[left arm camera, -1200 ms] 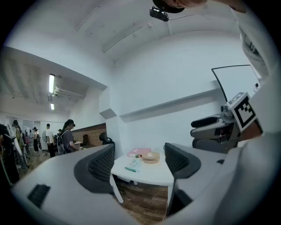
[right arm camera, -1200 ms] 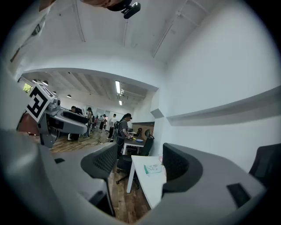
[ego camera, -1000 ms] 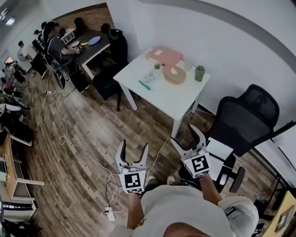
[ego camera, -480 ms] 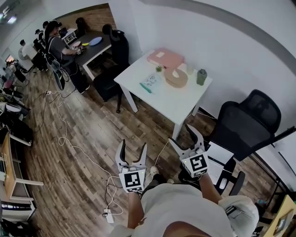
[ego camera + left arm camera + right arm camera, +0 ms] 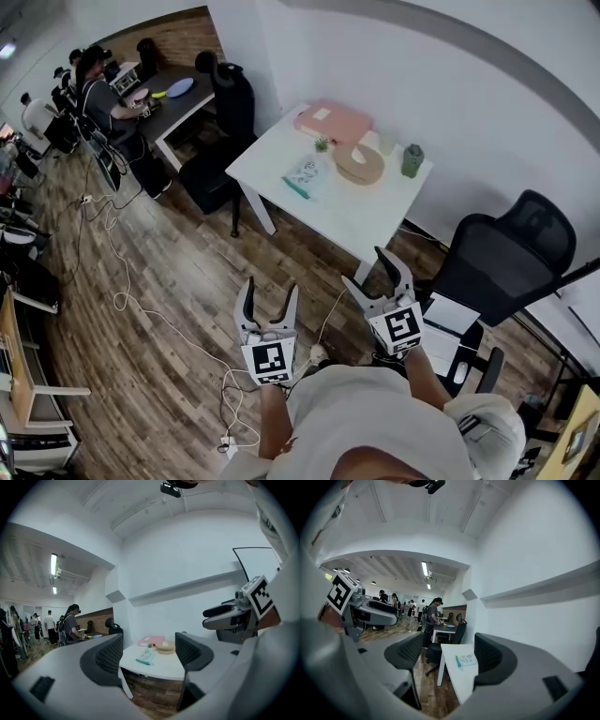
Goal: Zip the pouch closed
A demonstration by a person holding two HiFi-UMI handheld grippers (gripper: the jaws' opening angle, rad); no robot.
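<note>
A pale pouch with a teal edge [image 5: 306,174] lies flat on the white table [image 5: 352,211], far ahead of both grippers; it also shows small as the pouch [image 5: 146,655] and the pouch [image 5: 466,660] in the two gripper views. My left gripper [image 5: 267,298] is held open above the wooden floor, nothing between its jaws. My right gripper [image 5: 377,270] is open and empty too, near the table's front corner. Both are well short of the pouch.
On the table stand a pink folder [image 5: 333,121], a round tan object [image 5: 358,161], a small plant and a green cup [image 5: 411,159]. A black office chair [image 5: 506,253] stands at right. Cables run across the floor [image 5: 141,291]. People sit at a dark desk [image 5: 178,94] far left.
The view has shifted slightly: the table and chair sit a little lower and to the right. Both grippers have stayed open and risen slightly toward the table.
</note>
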